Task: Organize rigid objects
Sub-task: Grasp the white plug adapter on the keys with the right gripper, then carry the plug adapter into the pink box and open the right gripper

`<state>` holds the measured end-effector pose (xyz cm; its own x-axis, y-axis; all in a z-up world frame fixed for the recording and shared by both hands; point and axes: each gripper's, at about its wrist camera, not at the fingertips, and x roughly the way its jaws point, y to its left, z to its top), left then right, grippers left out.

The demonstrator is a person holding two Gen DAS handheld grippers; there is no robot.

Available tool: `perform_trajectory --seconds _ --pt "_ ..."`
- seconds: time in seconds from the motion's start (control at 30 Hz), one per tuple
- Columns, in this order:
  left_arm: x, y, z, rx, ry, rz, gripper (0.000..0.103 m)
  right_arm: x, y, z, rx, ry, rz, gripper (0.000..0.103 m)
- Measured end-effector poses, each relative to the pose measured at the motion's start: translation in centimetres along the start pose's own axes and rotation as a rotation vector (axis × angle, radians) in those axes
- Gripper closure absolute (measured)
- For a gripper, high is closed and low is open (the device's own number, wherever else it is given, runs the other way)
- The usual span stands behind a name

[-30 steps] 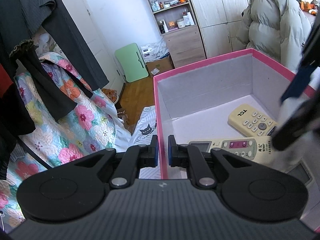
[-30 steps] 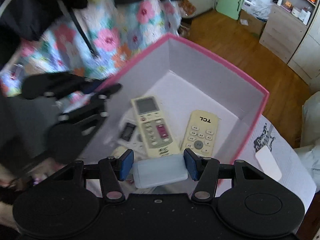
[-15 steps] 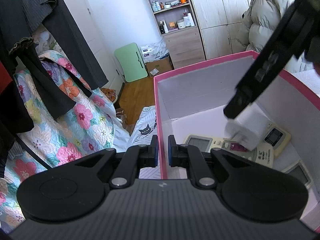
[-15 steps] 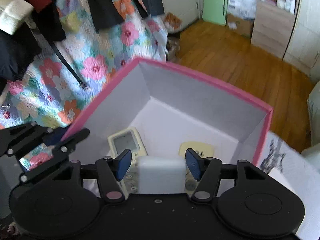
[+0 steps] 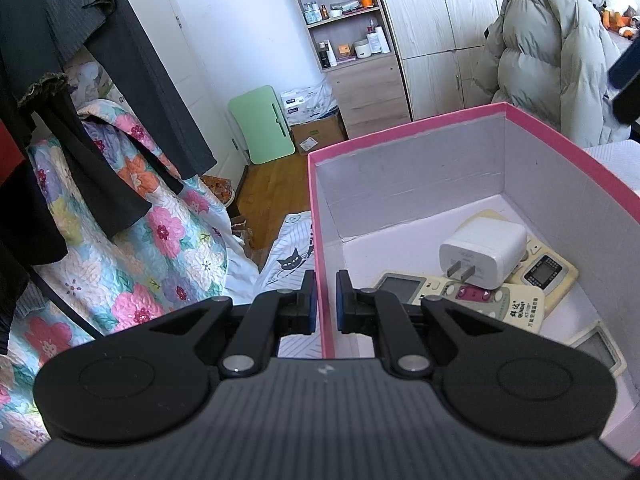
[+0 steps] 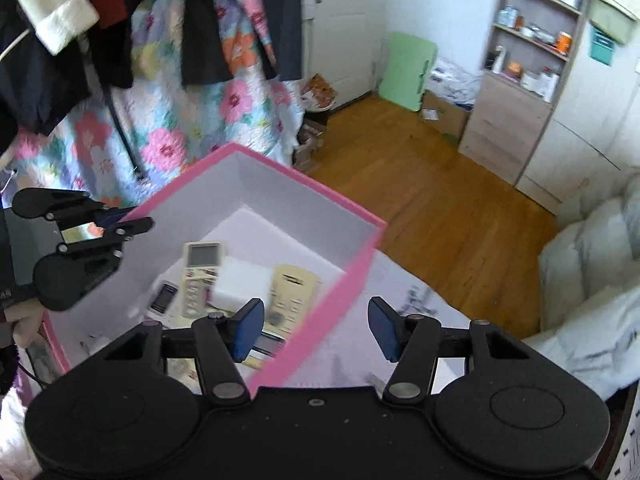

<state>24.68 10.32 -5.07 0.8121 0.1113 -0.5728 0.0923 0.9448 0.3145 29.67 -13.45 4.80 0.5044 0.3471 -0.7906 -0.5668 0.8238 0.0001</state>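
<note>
- The white charger (image 5: 482,251) is a glossy, rounded block with two flat metal prongs; it lies tilted on the cream remotes (image 5: 480,300) inside the pink box (image 5: 322,240).
- The right gripper (image 6: 316,330) hangs above the box rim, its blue pads spread wide with nothing between them.
- The left gripper (image 5: 324,306) is clamped on the box's near wall.

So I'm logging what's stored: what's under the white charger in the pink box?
The white charger lies on overlapping remotes in the pink box. How many lie beneath is hidden.
</note>
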Motion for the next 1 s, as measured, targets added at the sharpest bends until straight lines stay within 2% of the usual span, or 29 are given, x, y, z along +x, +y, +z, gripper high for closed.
perform_trajectory --seconds 0.1,0.17,0.27,0.37,0.43,0.53,0.67,0.77,0.87,0.97,1.0 --pt "0.1 0.2 0.1 -0.001 0.0 0.0 0.095 -1.1 -2.2 -2.4 0.017 -0.054 -0.025 0.039" --pt "0.1 0.2 0.1 0.0 0.001 0.001 0.095 -0.7 -3.5 -4.2 0.044 -0.038 -0.066 0.039" --pt "0.1 0.2 0.1 -0.003 0.001 0.0 0.095 0.9 -5.8 -6.6 0.116 0.058 -0.086 0.039" --pt "0.1 0.2 0.1 0.0 0.001 0.002 0.095 3.3 -8.3 -8.8 0.258 0.175 -0.037 0.039" --pt "0.1 0.3 0.1 0.003 0.002 0.003 0.095 4.2 -9.6 -9.9 0.363 0.205 -0.008 0.039" --pt "0.1 0.2 0.2 0.002 0.002 0.003 0.095 5.4 -11.4 -10.5 0.484 0.225 0.038 0.039" --pt "0.2 0.2 0.2 0.005 0.003 0.005 0.095 7.3 -12.5 -10.9 0.552 0.255 0.031 0.038" --pt "0.2 0.3 0.2 0.009 0.003 0.007 0.095 8.6 -13.4 -11.5 0.615 0.258 0.069 0.038" --pt "0.2 0.3 0.2 0.004 0.002 0.004 0.095 9.3 -13.0 -11.6 0.61 0.262 0.078 0.037" --pt "0.2 0.3 0.2 0.003 0.003 0.004 0.095 9.2 -12.5 -11.2 0.576 0.261 0.031 0.049" --pt "0.2 0.3 0.2 0.002 0.002 0.004 0.095 9.2 -12.4 -11.1 0.569 0.262 0.021 0.049"
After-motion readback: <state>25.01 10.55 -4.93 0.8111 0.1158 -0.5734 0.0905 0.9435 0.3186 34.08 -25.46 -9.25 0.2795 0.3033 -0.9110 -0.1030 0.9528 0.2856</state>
